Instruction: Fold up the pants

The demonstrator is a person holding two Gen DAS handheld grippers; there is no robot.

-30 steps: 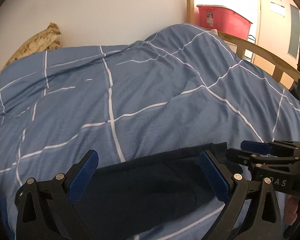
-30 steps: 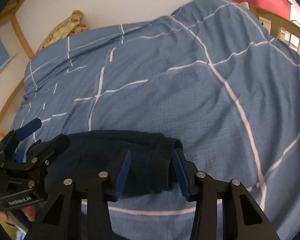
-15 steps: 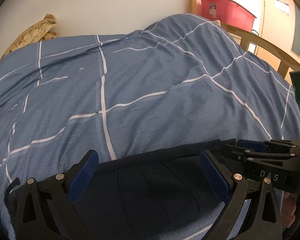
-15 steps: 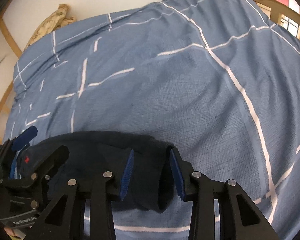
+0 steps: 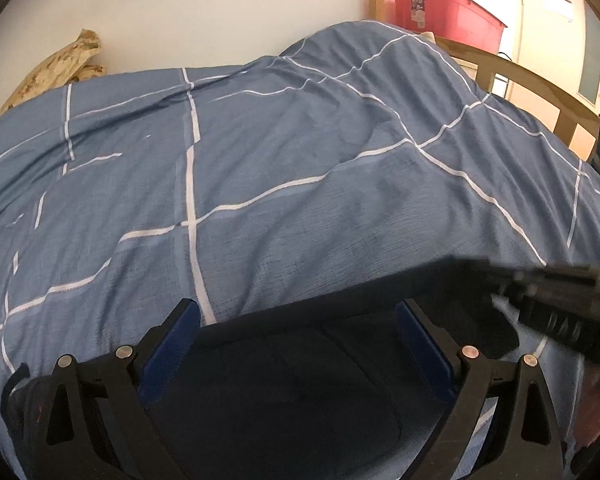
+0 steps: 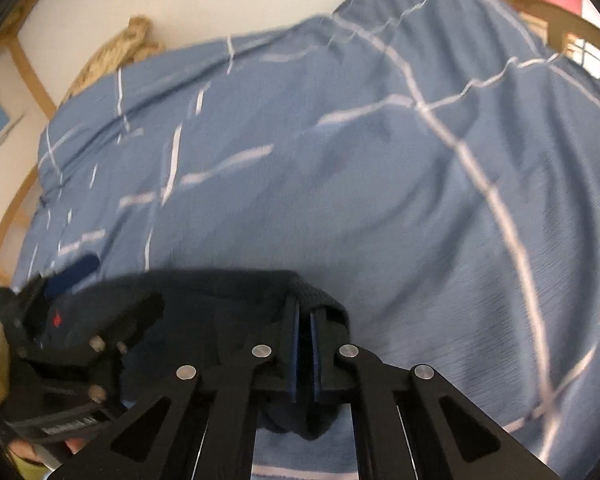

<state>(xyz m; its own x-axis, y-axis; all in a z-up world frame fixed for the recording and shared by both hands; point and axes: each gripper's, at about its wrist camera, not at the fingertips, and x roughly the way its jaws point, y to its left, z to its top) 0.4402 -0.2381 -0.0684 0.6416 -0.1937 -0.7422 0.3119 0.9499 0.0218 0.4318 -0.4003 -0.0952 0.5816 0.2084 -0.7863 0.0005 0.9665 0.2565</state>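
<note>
Blue bedding with thin white lines [image 5: 300,184] fills most of both views, humped up toward a pale wall, with a wooden bed rail [image 5: 540,80] and a red storage bin [image 5: 440,8] behind it at the far right. Dark navy pants [image 5: 300,380] lie across the near edge of the cover, close under me, their lower part cut off by the frame.

My right gripper [image 6: 304,344] has just been closing, and its blue pads now pinch a fold of the pants at their right end; the cloth bunches above and below the pads. My left gripper [image 5: 296,340] stands wide apart over the pants, with fabric between the fingers but neither pad pressing on it. From the left wrist the right gripper is only a dark blur at the right edge, and the right wrist view is smeared. A tan crumpled bundle [image 5: 56,68] sits at the wall; what it is I cannot tell.
</note>
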